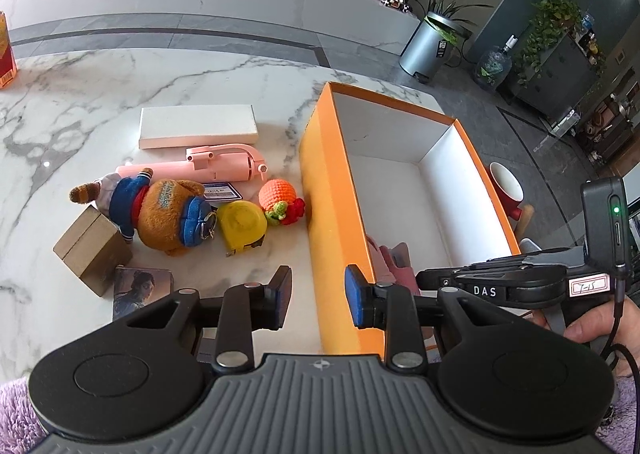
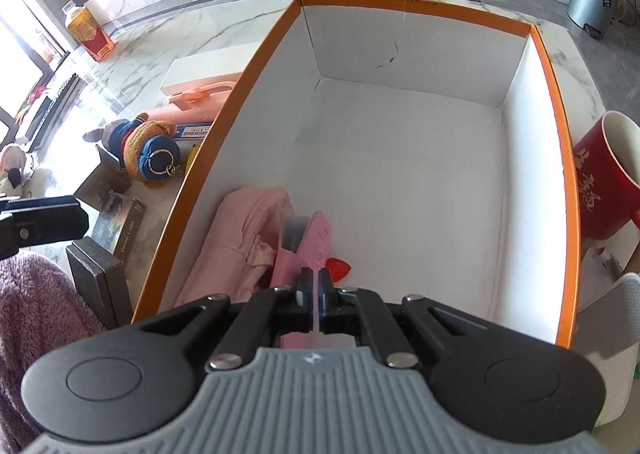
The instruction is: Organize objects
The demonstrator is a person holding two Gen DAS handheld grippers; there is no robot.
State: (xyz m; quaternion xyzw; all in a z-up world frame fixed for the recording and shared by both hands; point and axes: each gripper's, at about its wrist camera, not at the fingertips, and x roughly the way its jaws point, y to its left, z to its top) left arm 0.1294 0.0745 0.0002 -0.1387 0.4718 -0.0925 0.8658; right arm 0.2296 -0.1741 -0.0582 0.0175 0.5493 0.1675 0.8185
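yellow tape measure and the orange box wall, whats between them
In the left wrist view, a crocheted orange toy sits between the yellow tape measure and the orange box wall.

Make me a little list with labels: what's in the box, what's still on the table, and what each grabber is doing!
box: orange box, white inside, lid off
in box: pink pouch, near corner
right gripper: jaws shut on a flat pink item over the box
left gripper: jaws open, holding nothing, above the box's left wall
on table, left of box: teddy bear, yellow tape measure, crochet orange toy, pink fan, white flat box, brown cube box, photo card box
right of box: red mug
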